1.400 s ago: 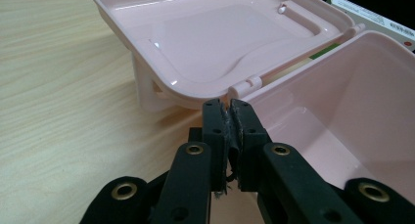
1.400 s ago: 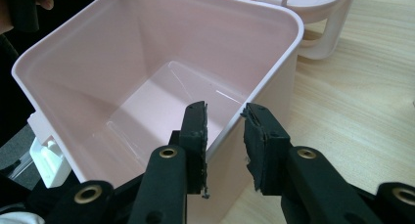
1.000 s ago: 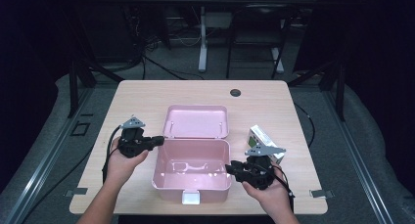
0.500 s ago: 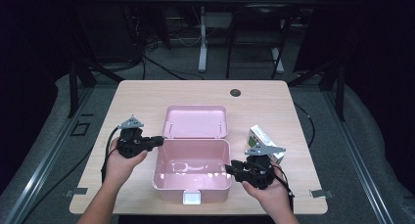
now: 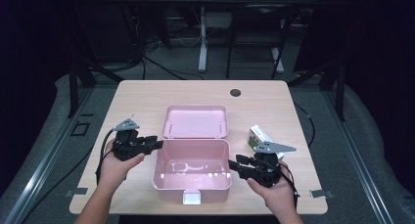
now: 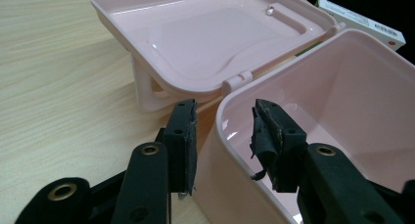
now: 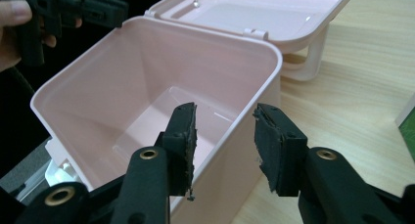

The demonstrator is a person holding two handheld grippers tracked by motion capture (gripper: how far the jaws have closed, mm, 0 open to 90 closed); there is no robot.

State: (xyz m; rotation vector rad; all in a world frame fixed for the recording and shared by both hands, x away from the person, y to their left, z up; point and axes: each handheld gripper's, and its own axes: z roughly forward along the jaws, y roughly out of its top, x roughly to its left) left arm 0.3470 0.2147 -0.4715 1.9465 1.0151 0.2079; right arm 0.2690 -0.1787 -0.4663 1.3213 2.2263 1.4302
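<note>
Plainly the pink box sits open near the front edge of the bench, its lid thrown back flat behind it on the hinge. The left gripper stands at the box's left rear corner and the right gripper at its right wall. Each pair of jaws has just been opening and now straddles the rim with a gap on both sides, one pad inside the box and one outside, pressing on nothing.

It looks like thin moulded plastic: light, fairly stiff at the rim and corners, springier mid-wall, and glossy enough to slip under worn pads. Empty as it is, it should slide or tip easily if pushed from one side only. The rim is the sound place to pinch, near a corner where the wall flexes least; two grips on opposite walls would keep it level. The lid's handle, under the lid behind the box, is another hold. A small carton lies just right of the box.
</note>
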